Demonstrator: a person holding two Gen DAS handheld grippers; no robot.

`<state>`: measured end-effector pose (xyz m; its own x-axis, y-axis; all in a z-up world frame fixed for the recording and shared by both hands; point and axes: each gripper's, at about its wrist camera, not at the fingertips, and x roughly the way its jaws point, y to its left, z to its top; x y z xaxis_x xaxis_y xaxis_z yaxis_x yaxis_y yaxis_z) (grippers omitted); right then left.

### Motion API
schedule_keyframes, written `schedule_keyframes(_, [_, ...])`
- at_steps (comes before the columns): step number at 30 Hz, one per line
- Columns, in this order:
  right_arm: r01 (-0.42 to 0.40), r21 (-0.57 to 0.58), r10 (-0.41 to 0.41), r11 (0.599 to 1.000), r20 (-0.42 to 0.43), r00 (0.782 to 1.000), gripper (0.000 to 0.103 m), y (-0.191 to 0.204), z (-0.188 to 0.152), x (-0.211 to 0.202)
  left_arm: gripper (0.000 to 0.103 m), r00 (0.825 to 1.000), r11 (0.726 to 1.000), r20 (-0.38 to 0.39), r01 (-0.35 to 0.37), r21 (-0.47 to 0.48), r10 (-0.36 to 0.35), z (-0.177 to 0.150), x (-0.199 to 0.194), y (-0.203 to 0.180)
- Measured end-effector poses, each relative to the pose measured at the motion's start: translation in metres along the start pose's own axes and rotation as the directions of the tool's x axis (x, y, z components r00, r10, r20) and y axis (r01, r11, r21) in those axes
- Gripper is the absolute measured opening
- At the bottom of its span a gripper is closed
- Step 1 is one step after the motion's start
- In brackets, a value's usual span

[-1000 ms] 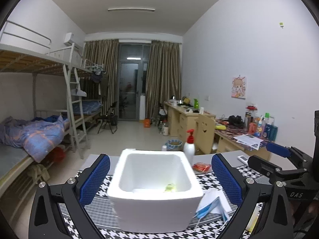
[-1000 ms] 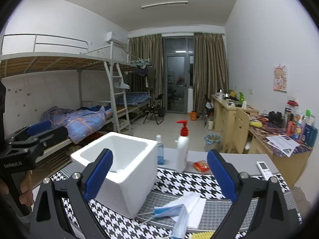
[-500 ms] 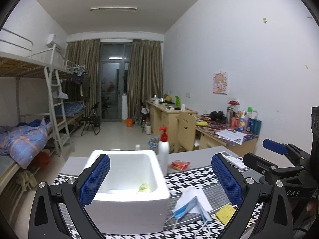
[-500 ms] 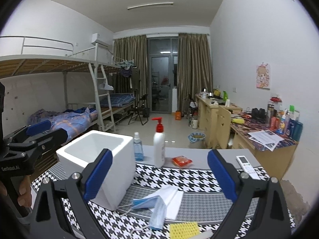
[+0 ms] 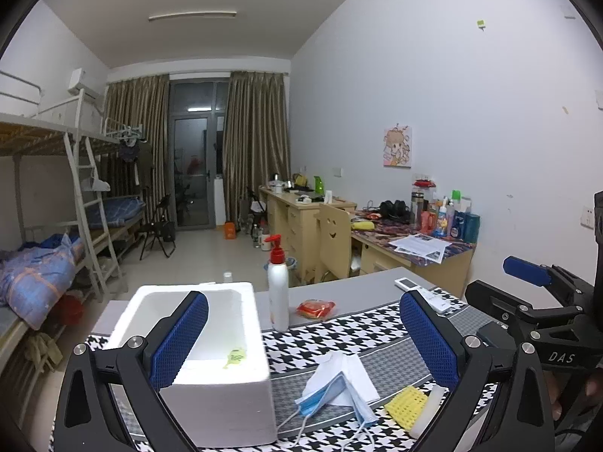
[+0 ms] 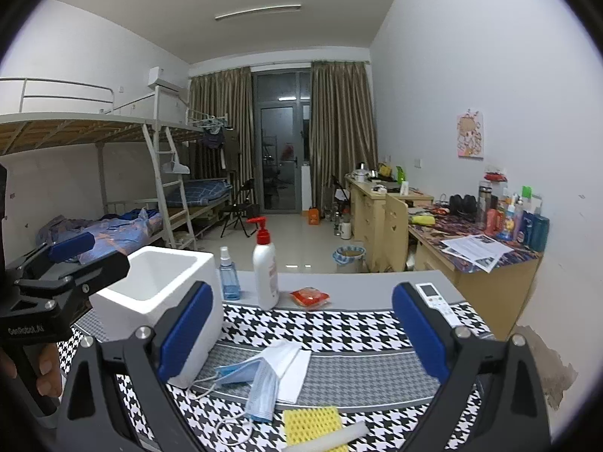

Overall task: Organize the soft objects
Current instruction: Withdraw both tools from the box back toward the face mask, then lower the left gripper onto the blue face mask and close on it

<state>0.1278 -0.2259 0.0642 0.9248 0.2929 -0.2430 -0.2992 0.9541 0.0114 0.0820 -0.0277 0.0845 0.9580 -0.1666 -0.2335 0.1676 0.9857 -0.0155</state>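
Observation:
A white foam box (image 5: 211, 354) stands on the houndstooth mat, with a small yellow-green item (image 5: 235, 358) inside; it also shows in the right wrist view (image 6: 158, 301). Blue face masks (image 5: 339, 395) lie on a white paper to its right, also in the right wrist view (image 6: 260, 380). A yellow sponge (image 5: 407, 406) and a white foam strip (image 5: 427, 410) lie near the front edge; the sponge shows in the right wrist view (image 6: 312, 423). My left gripper (image 5: 301, 335) is open and empty above the box and masks. My right gripper (image 6: 301, 327) is open and empty above the masks.
A pump bottle (image 6: 265, 263), a blue spray bottle (image 6: 228, 275) and a red packet (image 6: 309, 297) stand at the mat's far edge. A white remote (image 6: 433, 297) lies at the right. Desks (image 6: 471, 260) are beyond, a bunk bed (image 6: 113, 173) at left.
Both grippers have swung right: the foam box has shifted left in both views, and the masks, sponge and remote have come into view. Both stay open.

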Motion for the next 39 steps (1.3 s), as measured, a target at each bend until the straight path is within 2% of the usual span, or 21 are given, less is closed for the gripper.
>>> schedule_keyframes(10, [0.023, 0.015, -0.023, 1.0, -0.029, 0.999, 0.098, -0.022, -0.009, 0.01, 0.102, 0.999, 1.0, -0.038, 0.014, 0.025, -0.013, -0.006, 0.018, -0.02])
schedule_keyframes(19, [0.027, 0.027, -0.025, 0.999, -0.061, 0.998, 0.098, -0.034, -0.014, 0.019, 0.102, 0.999, 0.999, -0.047, -0.008, 0.042, 0.01, -0.013, 0.033, -0.035])
schedule_keyframes(29, [0.031, 0.039, -0.026, 0.999, -0.113, 0.993, 0.098, -0.052, -0.018, 0.041, 0.102, 0.991, 0.999, -0.134, -0.017, 0.035, 0.021, -0.027, 0.064, -0.043])
schedule_keyframes(39, [0.021, 0.069, -0.009, 0.997, -0.162, 0.987, 0.098, -0.07, -0.029, 0.061, 0.102, 0.975, 0.997, -0.219, -0.027, 0.069, 0.041, -0.041, 0.094, -0.061])
